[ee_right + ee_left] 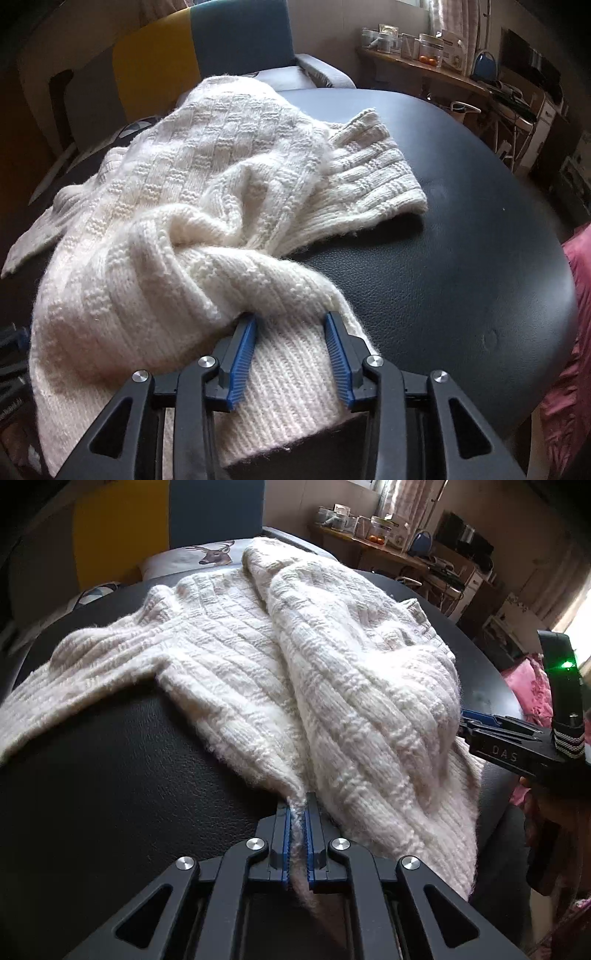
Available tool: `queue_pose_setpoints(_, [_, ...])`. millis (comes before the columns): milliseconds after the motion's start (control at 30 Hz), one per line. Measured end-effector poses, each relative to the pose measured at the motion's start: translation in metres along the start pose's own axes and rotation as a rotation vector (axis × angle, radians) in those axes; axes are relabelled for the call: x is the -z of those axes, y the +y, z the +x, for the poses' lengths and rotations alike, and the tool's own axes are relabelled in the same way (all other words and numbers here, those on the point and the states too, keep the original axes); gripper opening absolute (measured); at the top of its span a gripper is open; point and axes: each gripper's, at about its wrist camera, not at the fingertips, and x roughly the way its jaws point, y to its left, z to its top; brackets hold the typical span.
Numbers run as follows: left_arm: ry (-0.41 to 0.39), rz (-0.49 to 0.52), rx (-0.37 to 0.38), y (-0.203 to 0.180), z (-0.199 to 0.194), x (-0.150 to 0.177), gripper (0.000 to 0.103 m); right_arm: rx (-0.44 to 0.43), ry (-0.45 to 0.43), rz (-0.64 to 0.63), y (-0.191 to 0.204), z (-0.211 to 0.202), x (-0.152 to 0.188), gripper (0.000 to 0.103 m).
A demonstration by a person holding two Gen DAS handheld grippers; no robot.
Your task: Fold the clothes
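Observation:
A cream knitted sweater (332,664) lies rumpled on a round black leather-look table (110,775). My left gripper (298,806) is shut on a thin edge of the sweater, which is pinched between the blue pads and trails down behind them. In the right wrist view the sweater (184,221) bunches in folds, and one sleeve cuff (376,177) lies flat towards the table's (461,258) middle. My right gripper (291,317) stands open over the ribbed hem, with flat knit between its fingers. That right gripper (466,726) also shows at the sweater's right side, held by a hand.
A chair with a yellow and blue back (207,48) stands behind the table. A deer-print pillow (210,554) lies beyond the sweater. A cluttered wooden shelf (369,531) runs along the far wall. Pink cloth (576,295) hangs past the table's right edge.

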Motion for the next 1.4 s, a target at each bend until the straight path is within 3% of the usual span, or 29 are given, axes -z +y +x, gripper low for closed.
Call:
queue_pose_setpoints(167, [-0.018,-0.081,0.039,0.028,-0.019,-0.025,0.005,0.014,0.027,0.008,0.004,0.003,-0.004,0.038])
queue_pose_setpoints(267, [-0.081,-0.127,-0.027,0.067,-0.049,-0.041,0.005,0.021,0.035,0.02,0.005,0.002,-0.004,0.038])
queue_pose_setpoints(300, [-0.104,-0.146,-0.049,0.082,-0.059,-0.046,0.005,0.028,0.035,0.019,0.006,-0.007,0.012,0.038])
queue_pose_setpoints(433, [-0.128,-0.196,-0.142,0.137,-0.071,-0.062,0.005,0.056,0.049,0.017,0.014,-0.006,0.01,0.038])
queue_pose_setpoints(567, [-0.082,-0.246,-0.235,0.185,-0.063,-0.056,0.005,0.052,0.06,-0.011,0.031,-0.005,0.009,0.038])
queue_pose_setpoints(667, [-0.018,-0.306,-0.262,0.212,-0.047,-0.03,0.005,0.05,0.051,-0.028,0.051,0.001,0.008,0.038])
queue_pose_setpoints(833, [-0.085,-0.193,-0.362,0.193,-0.039,-0.015,0.007,0.051,0.041,-0.062,0.074,0.003,0.009,0.038])
queue_pose_setpoints(900, [-0.094,-0.19,-0.379,0.189,-0.05,-0.016,0.011,0.012,0.048,-0.077,0.08,0.0,0.008,0.038])
queue_pose_setpoints(967, [-0.182,-0.245,-0.375,0.187,-0.083,-0.019,0.013,-0.055,0.009,-0.049,0.077,-0.015,0.008,0.038])
queue_pose_setpoints(1000, [-0.24,-0.266,-0.38,0.183,-0.1,-0.019,0.02,-0.092,-0.025,-0.027,0.074,-0.026,0.01,0.038])
queue_pose_setpoints(1067, [-0.321,-0.271,-0.371,0.172,-0.116,-0.022,0.057,-0.116,-0.054,-0.001,0.07,-0.038,0.013,0.038])
queue_pose_setpoints(1100, [-0.322,-0.239,-0.349,0.162,-0.111,-0.025,0.083,-0.113,-0.035,0.003,0.07,-0.037,0.016,0.038])
queue_pose_setpoints(1200, [-0.302,-0.139,-0.317,0.133,-0.092,-0.035,0.084,-0.148,0.027,-0.017,0.081,-0.02,0.019,0.038])
queue_pose_setpoints(1267, [-0.22,-0.019,-0.388,0.109,-0.057,-0.039,0.084,-0.153,0.089,-0.067,0.084,-0.008,0.032,0.039])
queue_pose_setpoints(1367, [-0.093,0.135,-0.49,0.091,-0.002,-0.026,0.077,-0.121,0.071,-0.163,0.107,-0.01,0.04,0.041])
queue_pose_setpoints(1400, [-0.143,0.14,-0.499,0.09,-0.004,-0.021,0.076,-0.127,0.071,-0.169,0.109,-0.01,0.041,0.041])
